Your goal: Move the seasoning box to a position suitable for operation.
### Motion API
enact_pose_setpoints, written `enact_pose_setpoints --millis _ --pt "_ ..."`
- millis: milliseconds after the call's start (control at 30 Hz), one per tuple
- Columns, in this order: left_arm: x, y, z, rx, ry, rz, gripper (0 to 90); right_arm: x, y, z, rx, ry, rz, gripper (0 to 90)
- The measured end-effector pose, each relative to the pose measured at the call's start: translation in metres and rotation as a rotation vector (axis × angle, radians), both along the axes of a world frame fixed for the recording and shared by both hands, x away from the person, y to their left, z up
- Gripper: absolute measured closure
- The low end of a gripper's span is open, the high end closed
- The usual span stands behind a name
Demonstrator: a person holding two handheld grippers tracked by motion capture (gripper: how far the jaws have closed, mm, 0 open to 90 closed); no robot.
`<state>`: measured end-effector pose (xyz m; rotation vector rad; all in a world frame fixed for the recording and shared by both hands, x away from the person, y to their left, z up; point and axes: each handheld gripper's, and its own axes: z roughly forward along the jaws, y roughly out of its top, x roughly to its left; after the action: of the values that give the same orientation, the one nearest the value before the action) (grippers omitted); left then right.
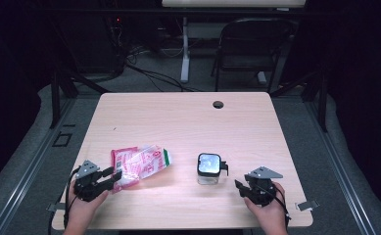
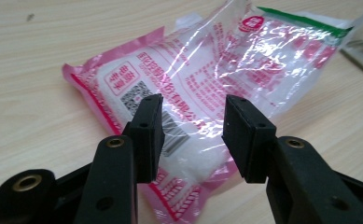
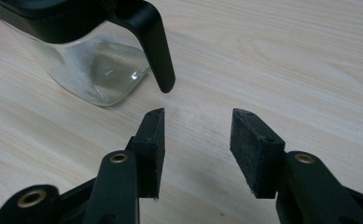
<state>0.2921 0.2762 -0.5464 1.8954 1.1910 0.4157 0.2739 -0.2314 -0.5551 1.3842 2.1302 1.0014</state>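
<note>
A pink and clear plastic bag (image 1: 139, 165) of white grains lies flat on the wooden table (image 1: 178, 122), left of centre. My left gripper (image 1: 115, 175) is open at the bag's near left end; in the left gripper view its jaws (image 2: 192, 122) hover just over the bag (image 2: 207, 79) with a gap between them. A small clear glass jar (image 1: 209, 169) with a black lid and handle stands to the right. My right gripper (image 1: 239, 186) is open a little right of the jar, nothing between its jaws (image 3: 198, 133). The jar's handle (image 3: 158, 46) hangs just beyond them.
A round cable hole (image 1: 218, 104) sits near the table's far edge. A dark folding chair (image 1: 249, 46) and a white table leg (image 1: 184, 49) stand on the floor beyond the table. A metal clip (image 1: 306, 205) sticks out at the near right edge.
</note>
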Motion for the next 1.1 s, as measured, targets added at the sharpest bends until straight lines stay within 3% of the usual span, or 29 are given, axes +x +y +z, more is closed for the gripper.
enact_pose_setpoints --millis 167,433,500,700,833,967,1100 --pt "0.001 -0.003 -0.002 -0.009 -0.023 -0.018 54.6 0.000 0.001 0.002 -0.002 -0.002 0.003 58.8" --pt "-0.001 -0.005 -0.001 -0.020 -0.039 -0.027 52.9 -0.001 0.002 0.005 0.047 -0.035 0.011 61.2" --pt "-0.002 -0.006 -0.001 -0.017 -0.040 -0.033 52.9 -0.002 0.007 0.007 0.025 -0.043 0.026 61.9" --pt "-0.002 -0.009 -0.002 -0.015 -0.038 -0.050 53.8 -0.003 0.016 0.009 0.025 -0.049 0.042 63.9" --pt "-0.006 -0.009 -0.002 -0.012 -0.020 -0.035 54.7 0.002 0.021 0.008 0.027 -0.048 0.038 64.6" --pt "-0.011 -0.010 0.003 -0.045 -0.037 -0.004 56.0 0.006 0.033 0.008 0.006 -0.066 0.045 66.6" --pt "-0.010 -0.016 0.014 -0.037 -0.046 -0.024 56.5 0.014 0.039 0.010 -0.024 -0.019 0.030 67.9"
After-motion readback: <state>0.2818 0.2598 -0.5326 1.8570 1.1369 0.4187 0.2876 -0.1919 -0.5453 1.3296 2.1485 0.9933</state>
